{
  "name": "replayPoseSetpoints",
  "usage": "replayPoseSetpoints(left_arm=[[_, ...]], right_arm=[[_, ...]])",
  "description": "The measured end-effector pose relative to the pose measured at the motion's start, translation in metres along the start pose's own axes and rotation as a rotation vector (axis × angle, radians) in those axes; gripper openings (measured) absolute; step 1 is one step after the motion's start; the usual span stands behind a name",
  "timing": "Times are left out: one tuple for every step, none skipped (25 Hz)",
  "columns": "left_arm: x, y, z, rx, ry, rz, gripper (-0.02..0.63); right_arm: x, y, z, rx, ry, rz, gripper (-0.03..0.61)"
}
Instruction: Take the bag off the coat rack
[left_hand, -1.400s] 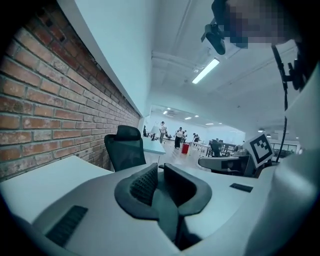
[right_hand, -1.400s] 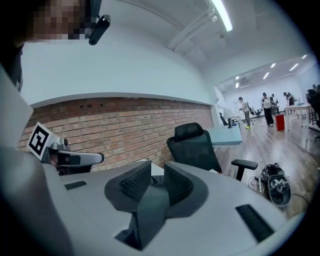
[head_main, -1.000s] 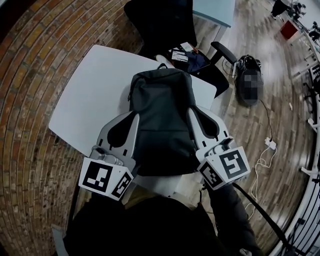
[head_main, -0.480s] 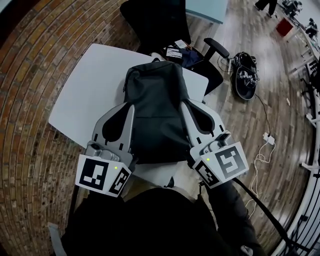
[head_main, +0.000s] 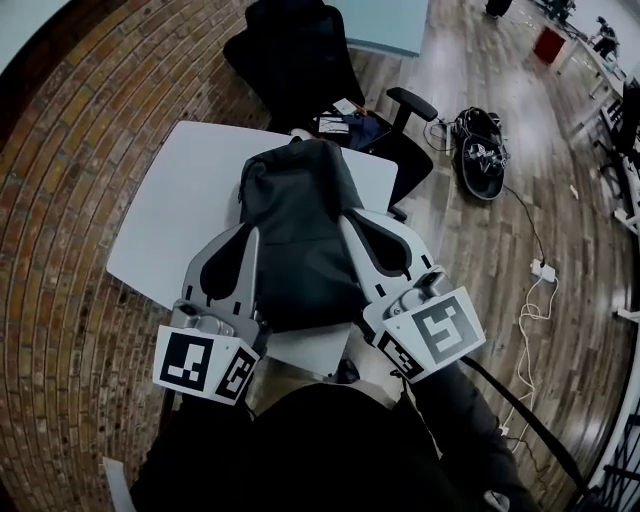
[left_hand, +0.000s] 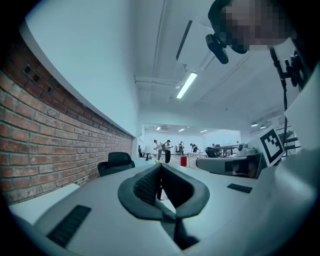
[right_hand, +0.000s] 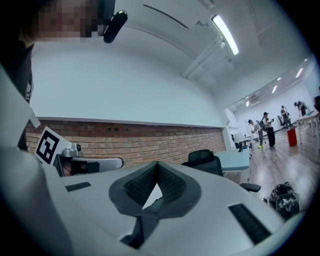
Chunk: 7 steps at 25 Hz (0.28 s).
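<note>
backpack (head_main: 300, 240) seems to lie flat on the white table (head_main: 170, 220) in the head view, between the left gripper (head_main: 252, 235) and right gripper (head_main: 347, 218). both have pulled back a little since a second ago; the backpack stays put. left gripper view: jaws pinched together on nothing. right gripper view: the same. no coat rack shows, so the job looks done.

The white tabletop (head_main: 172, 215) has a dark backpack (head_main: 300, 225) over its middle; whether the backpack rests on it cannot be told. The wooden floor (head_main: 470, 270) carries a black office chair (head_main: 295, 60), a dark round bundle (head_main: 480, 150) and a white adapter (head_main: 545, 270).
</note>
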<state>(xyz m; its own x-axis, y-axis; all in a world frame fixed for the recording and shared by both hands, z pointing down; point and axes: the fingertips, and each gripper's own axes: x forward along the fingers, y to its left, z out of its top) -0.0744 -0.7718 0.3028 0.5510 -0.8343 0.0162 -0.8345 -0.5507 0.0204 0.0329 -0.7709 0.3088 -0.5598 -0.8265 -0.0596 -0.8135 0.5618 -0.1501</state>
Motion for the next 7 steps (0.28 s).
replayPoseSetpoints(left_arm=[[-0.002, -0.005, 0.001, 0.003, -0.001, -0.004, 0.009], [-0.004, -0.01, 0.002, 0.005, -0.002, -0.008, 0.011], [-0.007, -0.015, 0.002, 0.007, -0.003, -0.01, 0.009], [-0.01, -0.02, 0.003, 0.008, -0.003, -0.012, 0.011], [-0.013, -0.025, 0.004, 0.008, -0.003, -0.012, 0.009], [-0.015, -0.03, 0.004, 0.008, -0.003, -0.013, 0.011], [-0.018, -0.035, 0.004, 0.008, -0.002, -0.013, 0.009]], right_arm=[[-0.005, 0.001, 0.001, 0.0, -0.004, -0.001, 0.008], [-0.01, 0.001, 0.003, -0.005, -0.007, -0.003, 0.008], [-0.015, 0.002, 0.006, -0.01, -0.008, -0.003, 0.008], [-0.02, 0.003, 0.007, -0.01, -0.009, -0.003, 0.008], [-0.025, 0.004, 0.008, -0.008, -0.01, -0.003, 0.008], [-0.031, 0.004, 0.008, -0.006, -0.011, -0.003, 0.008], [-0.036, 0.004, 0.009, -0.006, -0.012, -0.002, 0.008]])
